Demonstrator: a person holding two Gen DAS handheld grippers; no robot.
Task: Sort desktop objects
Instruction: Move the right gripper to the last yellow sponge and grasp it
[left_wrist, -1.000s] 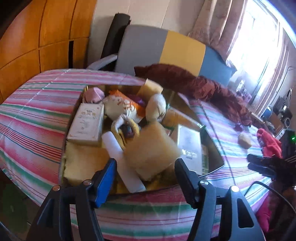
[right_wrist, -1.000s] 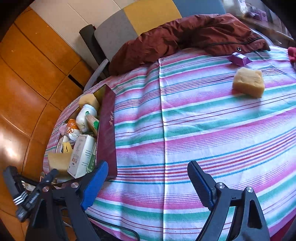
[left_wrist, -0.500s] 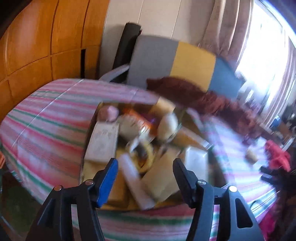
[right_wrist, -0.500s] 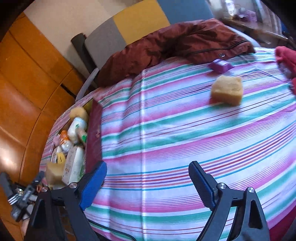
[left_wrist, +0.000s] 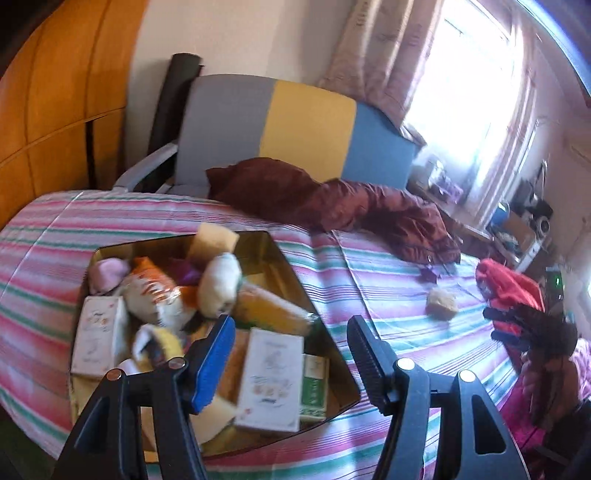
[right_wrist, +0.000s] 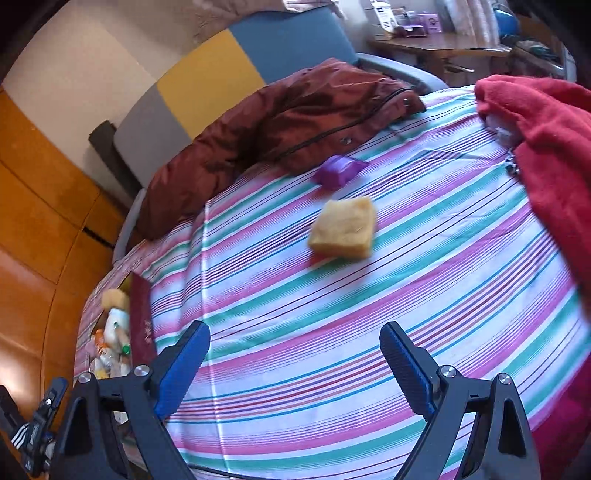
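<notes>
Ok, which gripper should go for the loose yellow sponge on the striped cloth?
Right. The right gripper faces the yellow sponge head-on, jaws opening with nothing between them. The left gripper hangs over the box, the sponge far off to its side.

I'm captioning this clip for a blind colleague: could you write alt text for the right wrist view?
A yellow square sponge lies on the pink, green and white striped tablecloth, ahead of the empty right gripper, whose jaws are opening. A small purple box sits just beyond it, beside a dark red jacket; a red fleece cloth lies at right.
</notes>
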